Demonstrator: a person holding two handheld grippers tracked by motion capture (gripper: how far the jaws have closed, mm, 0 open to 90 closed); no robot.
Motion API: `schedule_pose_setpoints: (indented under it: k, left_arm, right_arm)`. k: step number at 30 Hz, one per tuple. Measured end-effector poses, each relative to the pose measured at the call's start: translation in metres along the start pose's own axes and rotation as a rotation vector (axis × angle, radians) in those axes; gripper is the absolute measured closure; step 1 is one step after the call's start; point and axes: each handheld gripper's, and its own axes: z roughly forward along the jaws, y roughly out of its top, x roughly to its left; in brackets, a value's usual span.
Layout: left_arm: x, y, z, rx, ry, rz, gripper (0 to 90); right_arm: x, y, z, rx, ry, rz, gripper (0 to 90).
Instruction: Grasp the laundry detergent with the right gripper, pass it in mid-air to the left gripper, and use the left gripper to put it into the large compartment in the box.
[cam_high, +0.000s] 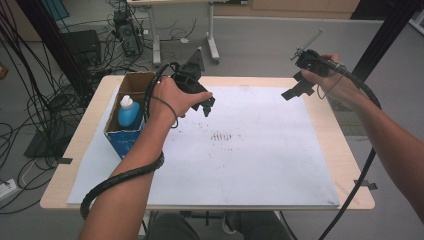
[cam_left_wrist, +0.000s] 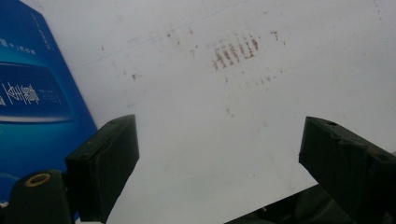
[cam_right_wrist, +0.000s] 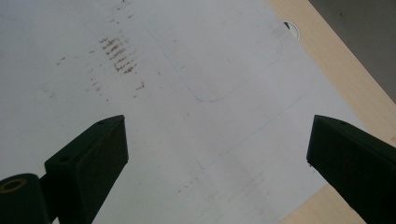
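Blue bottle (cam_high: 128, 114) standing upright in open cardboard box (cam_high: 116, 134) at table's (cam_high: 345, 165) left edge, seen from high view. Left tongs (cam_high: 207, 106) just right of box, jaws apart, empty. Left gripper view: box's blue printed side (cam_left_wrist: 32, 102). Right tongs (cam_high: 296, 90) raised over far right, apart, empty.

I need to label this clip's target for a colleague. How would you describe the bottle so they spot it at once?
Start at the white sheet covering the table, then go to its left edge, where an open cardboard box with blue sides stands. The bottle stands upright inside it: blue, white cap, the one thing seen in the box, beside the left tongs.
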Motion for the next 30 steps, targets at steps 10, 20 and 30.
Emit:
schedule_pose_setpoints:
  k: [10, 20, 30]
  left_arm:
    - [-0.0017, 0.0005, 0.003, 0.003, -0.008, 0.005, 12.5]
    - [-0.0029, 0.0002, 0.0045, 0.007, -0.011, 0.011, 12.5]
    - [-0.0036, 0.0, 0.0034, 0.007, -0.012, 0.015, 12.5]
  right_arm:
    - [-0.0008, -0.0004, 0.0039, 0.007, 0.006, 0.003, 5.3]
    - [-0.001, -0.0016, 0.0039, 0.004, 0.007, 0.002, 5.3]
    - [-0.0009, -0.0005, 0.0031, 0.001, 0.006, 0.003, 5.3]
